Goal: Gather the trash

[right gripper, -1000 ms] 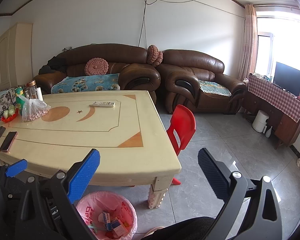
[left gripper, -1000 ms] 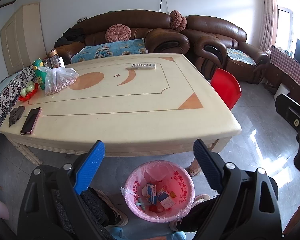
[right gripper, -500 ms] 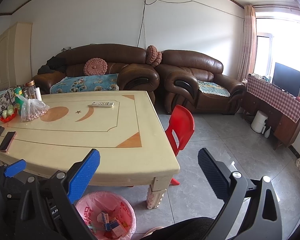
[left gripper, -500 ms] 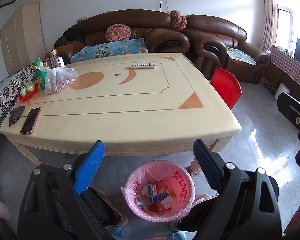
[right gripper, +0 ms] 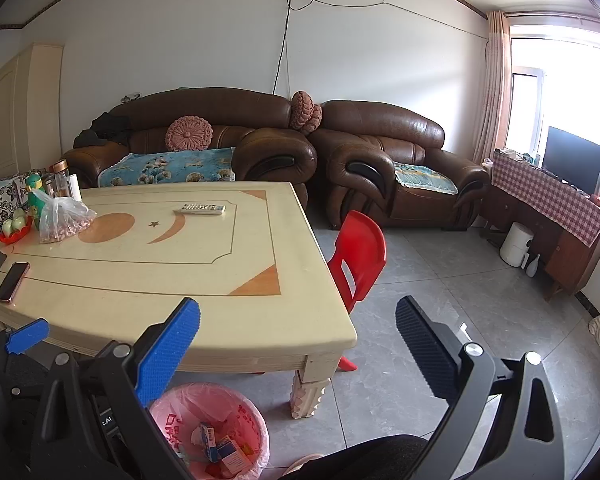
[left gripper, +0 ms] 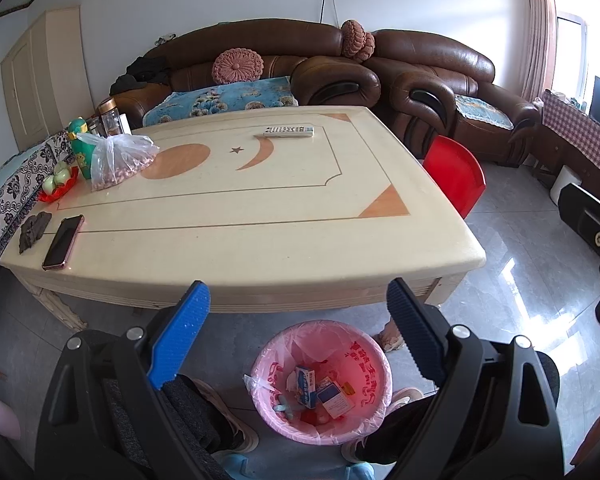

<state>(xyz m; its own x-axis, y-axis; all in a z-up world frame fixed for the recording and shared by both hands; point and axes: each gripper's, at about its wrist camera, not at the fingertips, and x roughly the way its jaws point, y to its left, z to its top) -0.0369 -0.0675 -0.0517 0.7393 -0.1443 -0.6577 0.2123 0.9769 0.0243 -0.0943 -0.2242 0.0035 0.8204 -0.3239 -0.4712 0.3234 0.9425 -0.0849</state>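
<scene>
The left gripper [left gripper: 298, 330], a black frame with blue ribbed pads, stands wide open with nothing between its jaws. It hangs over the near edge of the cream table [left gripper: 260, 240] and looks down at the round bin lined with a pink plastic bag [left gripper: 376, 364], which stands on the grey tiled floor just in front of the table and between the person's shoes. Inside the bin lie the collected pieces: a white and blue small carton [left gripper: 305, 386], a blue and white box with an orange patch [left gripper: 334, 400], and some crumpled bits around them that are too small to name.

The right gripper [right gripper: 296, 344], of the same make, is likewise spread wide and empty, held to the right of the left one and above the table's near right corner; the pink-lined bin shows at the bottom of its view [right gripper: 244, 412].

On the table, well apart from both tools, lie a dark smartphone with a pink rim [left gripper: 63, 242] near the left edge, a dark crumpled scrap [left gripper: 34, 228] just beside it, a clear plastic bag of nuts [left gripper: 118, 160], a red dish of pale green fruit [left gripper: 58, 184] and a white remote control [left gripper: 288, 131] at the far side. A red plastic chair [left gripper: 454, 174] stands at the table's right side, with a brown leather sofa [left gripper: 260, 60] behind.
</scene>
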